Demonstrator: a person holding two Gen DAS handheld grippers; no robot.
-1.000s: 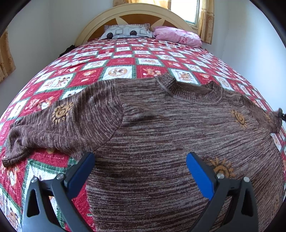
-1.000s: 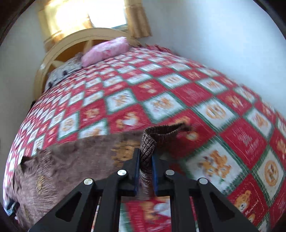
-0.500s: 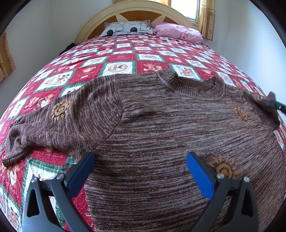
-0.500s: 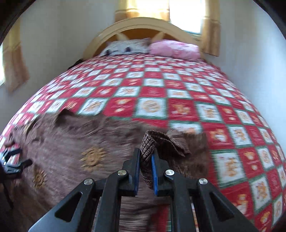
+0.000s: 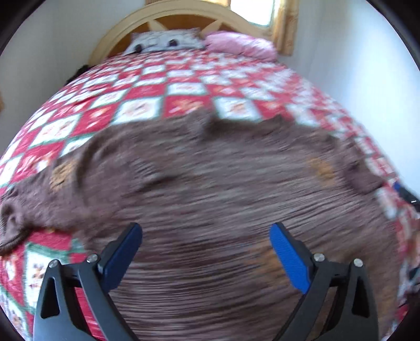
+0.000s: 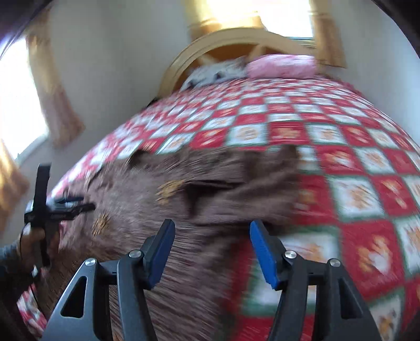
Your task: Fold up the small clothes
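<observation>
A brown knit sweater (image 5: 210,183) with orange sun motifs lies flat on the red patchwork quilt (image 5: 147,86). Its left sleeve (image 5: 31,194) stretches out to the side. The right sleeve (image 6: 236,188) lies folded in over the body. My left gripper (image 5: 205,228) hovers open over the sweater's lower body with nothing between its pads. My right gripper (image 6: 212,225) has its jaws opening above the folded sleeve's edge, and no fabric is pinched between them. Both views are motion-blurred. The right wrist view shows the left gripper (image 6: 52,207) held by a hand (image 6: 29,238).
A grey pillow (image 5: 162,42) and a pink pillow (image 5: 239,47) lie by the wooden headboard (image 5: 183,18). White walls flank the bed, with curtained windows (image 6: 52,86) behind and to the left. Open quilt (image 6: 367,188) spreads right of the sweater.
The right gripper carried the sleeve cuff leftwards over the sweater body, then let it go as its jaws parted. The left gripper shifted a little and stayed open.
</observation>
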